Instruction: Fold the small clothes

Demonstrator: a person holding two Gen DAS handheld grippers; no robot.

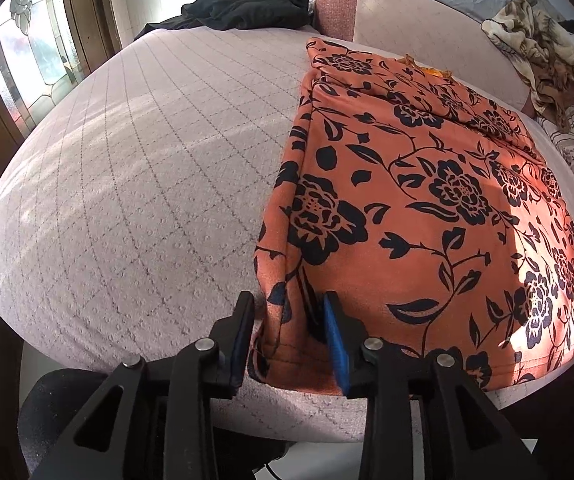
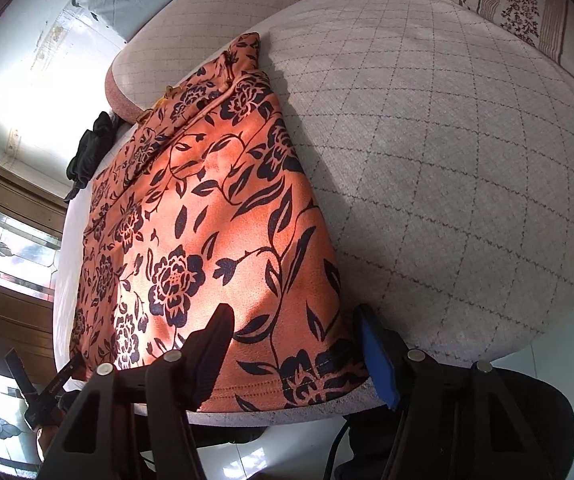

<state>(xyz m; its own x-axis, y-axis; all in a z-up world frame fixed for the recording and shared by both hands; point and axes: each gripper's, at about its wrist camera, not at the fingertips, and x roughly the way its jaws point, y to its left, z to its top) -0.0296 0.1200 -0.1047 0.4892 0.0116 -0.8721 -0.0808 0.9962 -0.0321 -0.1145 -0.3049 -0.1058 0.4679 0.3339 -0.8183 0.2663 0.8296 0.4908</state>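
An orange garment with black flowers [image 1: 427, 200] lies folded flat on a pale quilted cushion [image 1: 127, 180]. My left gripper [image 1: 287, 312] stands at the garment's near left corner. Its jaws are apart, and the bunched corner rises between them without being pinched. In the right wrist view the same garment [image 2: 207, 220] stretches away over the cushion [image 2: 447, 160]. My right gripper [image 2: 293, 320] is open over the near right corner, one finger on the cloth and one just past its right edge. The hem lies flat along the cushion's front edge.
A black garment [image 1: 247, 8] is heaped at the cushion's far side, also visible in the right wrist view as a dark pile [image 2: 87, 152]. A brown patterned blanket [image 1: 539, 40] and striped pillows [image 2: 527, 8] lie beyond. A stained-glass door [image 1: 27, 52] stands left.
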